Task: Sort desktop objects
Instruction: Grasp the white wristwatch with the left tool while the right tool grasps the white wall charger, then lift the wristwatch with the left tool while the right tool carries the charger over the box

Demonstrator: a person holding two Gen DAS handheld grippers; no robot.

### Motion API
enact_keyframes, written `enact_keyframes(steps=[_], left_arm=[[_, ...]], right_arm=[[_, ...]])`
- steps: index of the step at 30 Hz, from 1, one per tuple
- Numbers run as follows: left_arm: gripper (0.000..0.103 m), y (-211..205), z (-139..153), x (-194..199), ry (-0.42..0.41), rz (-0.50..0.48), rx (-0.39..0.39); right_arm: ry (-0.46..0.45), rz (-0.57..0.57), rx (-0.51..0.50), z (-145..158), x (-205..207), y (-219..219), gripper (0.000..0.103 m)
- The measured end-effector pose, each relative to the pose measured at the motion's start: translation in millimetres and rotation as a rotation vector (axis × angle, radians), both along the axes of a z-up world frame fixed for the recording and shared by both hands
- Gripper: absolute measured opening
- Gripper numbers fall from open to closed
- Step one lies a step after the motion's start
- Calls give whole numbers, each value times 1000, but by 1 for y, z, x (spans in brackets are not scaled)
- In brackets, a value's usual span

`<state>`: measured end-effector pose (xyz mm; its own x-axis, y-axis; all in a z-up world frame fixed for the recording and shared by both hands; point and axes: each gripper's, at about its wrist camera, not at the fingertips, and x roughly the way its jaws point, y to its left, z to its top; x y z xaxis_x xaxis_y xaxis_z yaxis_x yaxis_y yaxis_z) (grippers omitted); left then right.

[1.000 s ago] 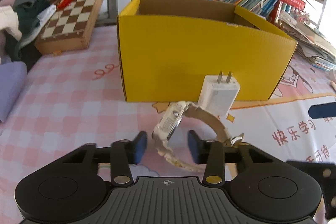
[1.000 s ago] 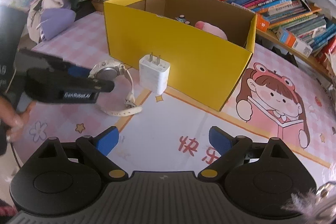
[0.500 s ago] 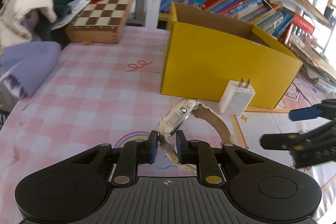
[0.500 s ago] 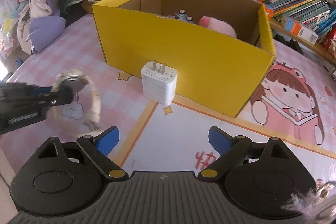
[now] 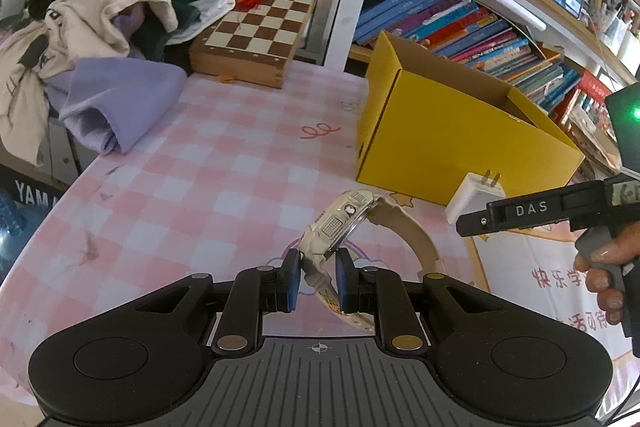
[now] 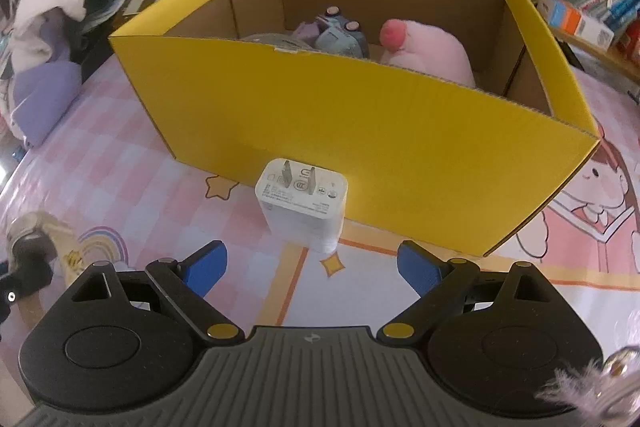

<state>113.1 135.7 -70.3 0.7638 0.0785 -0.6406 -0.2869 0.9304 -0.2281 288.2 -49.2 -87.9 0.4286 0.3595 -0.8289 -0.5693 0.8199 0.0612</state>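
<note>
Left wrist view showed the left gripper (image 5: 316,281) clamped on the strap of a cream wristwatch (image 5: 340,227), held edge-on above the pink checked tablecloth (image 5: 208,163), near and left of the yellow cardboard box (image 6: 360,131). Right wrist view showed the right gripper (image 6: 312,267) spread wide and empty, just short of the white plug charger (image 6: 302,209) standing prongs-up against the box's near wall. Judged light, rigid and smooth-sided, the charger would best be pinched across its flat faces; the watch's flexible strap might sag or swing.
</note>
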Motion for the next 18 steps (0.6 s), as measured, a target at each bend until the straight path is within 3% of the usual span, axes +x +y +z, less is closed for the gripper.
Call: enact_keyframes(steps=[13, 18], left_arm=[[17, 1, -1, 0, -8, -11, -6], [17, -1, 0, 2, -9, -13, -3]], right_arm=[[16, -64, 13, -2, 13, 17, 84], [61, -110, 36, -7, 19, 18, 71]])
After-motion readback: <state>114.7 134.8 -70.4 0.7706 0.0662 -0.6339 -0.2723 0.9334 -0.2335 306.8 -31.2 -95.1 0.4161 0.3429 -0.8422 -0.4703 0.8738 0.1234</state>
